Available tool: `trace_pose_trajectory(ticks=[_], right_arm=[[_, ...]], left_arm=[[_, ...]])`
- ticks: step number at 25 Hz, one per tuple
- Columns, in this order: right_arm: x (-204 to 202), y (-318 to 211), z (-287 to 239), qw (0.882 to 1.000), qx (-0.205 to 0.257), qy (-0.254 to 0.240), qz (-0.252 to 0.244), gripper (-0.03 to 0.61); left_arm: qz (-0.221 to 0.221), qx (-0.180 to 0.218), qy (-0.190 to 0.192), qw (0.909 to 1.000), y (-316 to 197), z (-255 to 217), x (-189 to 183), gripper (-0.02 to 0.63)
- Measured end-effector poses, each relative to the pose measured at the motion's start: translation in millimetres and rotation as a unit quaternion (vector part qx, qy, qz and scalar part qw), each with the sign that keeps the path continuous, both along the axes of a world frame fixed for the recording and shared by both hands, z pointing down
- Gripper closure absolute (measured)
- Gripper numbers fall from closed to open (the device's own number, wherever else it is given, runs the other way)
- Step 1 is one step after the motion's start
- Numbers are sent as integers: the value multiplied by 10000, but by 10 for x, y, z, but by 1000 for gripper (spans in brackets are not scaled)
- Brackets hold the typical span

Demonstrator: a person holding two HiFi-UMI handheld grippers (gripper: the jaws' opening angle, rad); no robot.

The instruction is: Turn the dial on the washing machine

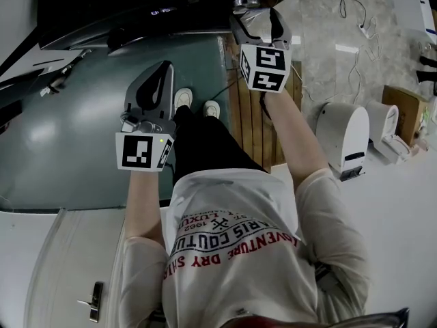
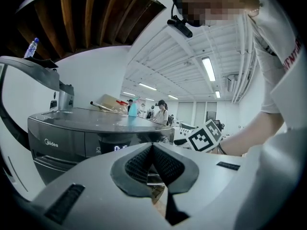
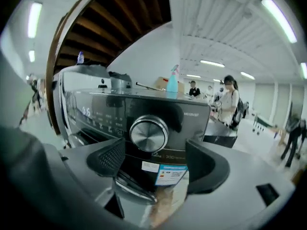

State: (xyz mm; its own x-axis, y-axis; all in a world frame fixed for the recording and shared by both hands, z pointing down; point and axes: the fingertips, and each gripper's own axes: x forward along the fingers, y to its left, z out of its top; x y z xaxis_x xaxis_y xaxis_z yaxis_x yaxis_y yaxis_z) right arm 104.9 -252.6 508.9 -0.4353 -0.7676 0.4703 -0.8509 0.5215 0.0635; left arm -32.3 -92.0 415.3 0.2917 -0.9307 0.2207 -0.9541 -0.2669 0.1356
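The dark grey washing machine (image 3: pixel 96 111) fills the right gripper view, with its round silver dial (image 3: pixel 149 133) on the front panel and a lit display to the left of it. My right gripper (image 3: pixel 156 159) is open; its two black pads (image 3: pixel 109 157) stand either side of and just below the dial, clear of it, with nothing between them. In the head view the right gripper (image 1: pixel 249 5) reaches up to the machine's front (image 1: pixel 136 5). My left gripper (image 2: pixel 152 163) is shut on nothing, held back from the machine (image 2: pixel 72 138) and lower left in the head view (image 1: pixel 162 70).
A blue spray bottle (image 3: pixel 172 83) and a box stand on the machine's top. Several people (image 3: pixel 230 104) are in the hall behind. On the floor to the right are white appliances (image 1: pixel 341 139), a cardboard box (image 1: pixel 403 108) and cables (image 1: pixel 355 19). A wooden strip (image 1: pixel 249 115) runs underfoot.
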Motion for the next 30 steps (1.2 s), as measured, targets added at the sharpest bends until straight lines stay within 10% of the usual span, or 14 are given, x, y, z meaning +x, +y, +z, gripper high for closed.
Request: trace_pose_trajectory(ticks=[7,15,30], right_arm=[[-169,33,-101,9651,1408,1949,-1040,199],[-223,-61,-15,9323,1801,2955,-1051,249],[-202,-52,-17,9880,611,1407,-182,290]], left_arm=[[72,-7,62,10000,-41,0,38,598],[17,-101,104,9999,-21,109,-66,598],[-22,-101,38,9999,36,88,-137,598]])
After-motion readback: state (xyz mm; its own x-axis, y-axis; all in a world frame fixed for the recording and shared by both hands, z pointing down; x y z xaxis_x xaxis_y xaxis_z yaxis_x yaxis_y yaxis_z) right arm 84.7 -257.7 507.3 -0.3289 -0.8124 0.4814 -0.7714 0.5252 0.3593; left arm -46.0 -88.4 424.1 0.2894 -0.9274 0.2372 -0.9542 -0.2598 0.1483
